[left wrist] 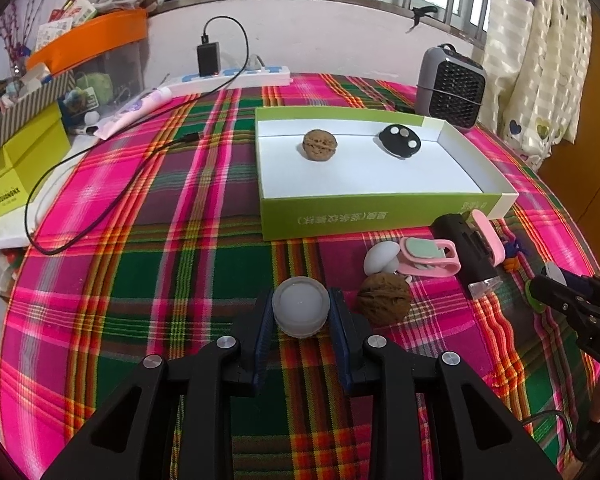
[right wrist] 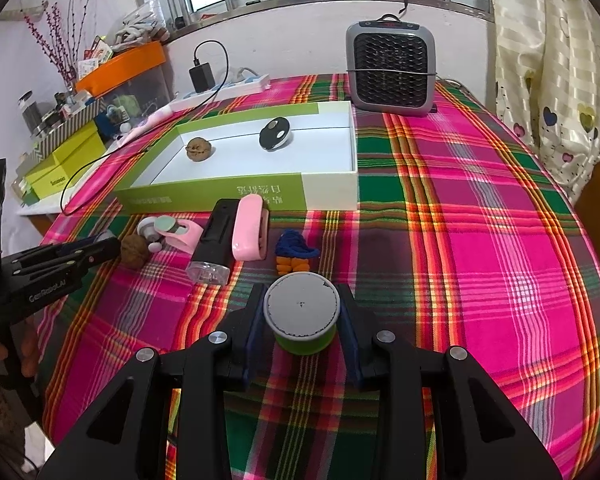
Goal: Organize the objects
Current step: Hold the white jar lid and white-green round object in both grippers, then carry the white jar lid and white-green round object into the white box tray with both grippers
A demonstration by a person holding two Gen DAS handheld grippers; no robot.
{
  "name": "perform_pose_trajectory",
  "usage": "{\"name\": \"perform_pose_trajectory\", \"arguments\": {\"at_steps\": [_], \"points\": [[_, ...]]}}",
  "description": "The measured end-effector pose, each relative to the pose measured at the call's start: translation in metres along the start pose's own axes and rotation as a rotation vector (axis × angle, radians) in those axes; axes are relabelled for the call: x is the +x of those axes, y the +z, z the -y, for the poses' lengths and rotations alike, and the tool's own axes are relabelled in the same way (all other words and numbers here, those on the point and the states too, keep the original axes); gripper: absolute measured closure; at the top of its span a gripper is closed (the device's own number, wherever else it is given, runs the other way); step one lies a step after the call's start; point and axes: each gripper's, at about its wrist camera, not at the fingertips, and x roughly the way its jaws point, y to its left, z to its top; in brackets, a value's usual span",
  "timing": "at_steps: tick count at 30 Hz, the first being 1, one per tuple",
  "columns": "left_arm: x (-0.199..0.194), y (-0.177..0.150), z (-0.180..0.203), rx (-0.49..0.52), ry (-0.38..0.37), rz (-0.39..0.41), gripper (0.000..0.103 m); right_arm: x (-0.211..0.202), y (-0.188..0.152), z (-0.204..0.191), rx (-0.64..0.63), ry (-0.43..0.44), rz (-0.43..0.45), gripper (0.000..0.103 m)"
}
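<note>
My left gripper (left wrist: 301, 312) is shut on a round translucent white cap (left wrist: 300, 306) on the plaid tablecloth. My right gripper (right wrist: 302, 316) is shut on a green cylinder with a grey top (right wrist: 302, 312). A green-sided open box (left wrist: 380, 216) (right wrist: 332, 192) holds a walnut (left wrist: 319, 145) (right wrist: 199, 149) and a black oval remote (left wrist: 400, 141) (right wrist: 275, 134). In front of the box lie a second walnut (left wrist: 385, 298) (right wrist: 135, 251), a white mushroom-shaped piece (left wrist: 381, 257), a pink clip (left wrist: 430, 257) (right wrist: 180, 232), a black torch (left wrist: 470, 252) (right wrist: 214, 236), a pink case (right wrist: 250, 226) and a blue-orange toy (right wrist: 294, 252).
A grey fan heater (left wrist: 450, 86) (right wrist: 392, 66) stands behind the box. A power strip with charger and black cable (left wrist: 228, 74) runs along the back left. Boxes and an orange-lidded bin (left wrist: 88, 42) crowd the far left. A curtain (right wrist: 556, 60) hangs at right.
</note>
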Motion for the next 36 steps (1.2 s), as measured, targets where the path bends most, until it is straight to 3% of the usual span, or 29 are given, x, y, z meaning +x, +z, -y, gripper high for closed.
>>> {"name": "perform_pose_trajectory", "arguments": {"at_steps": [36], "points": [[-0.028, 0.027, 0.007, 0.017, -0.024, 0.089, 0.078, -0.016, 0.031, -0.006, -0.028, 0.036, 0.068, 0.068]]}}
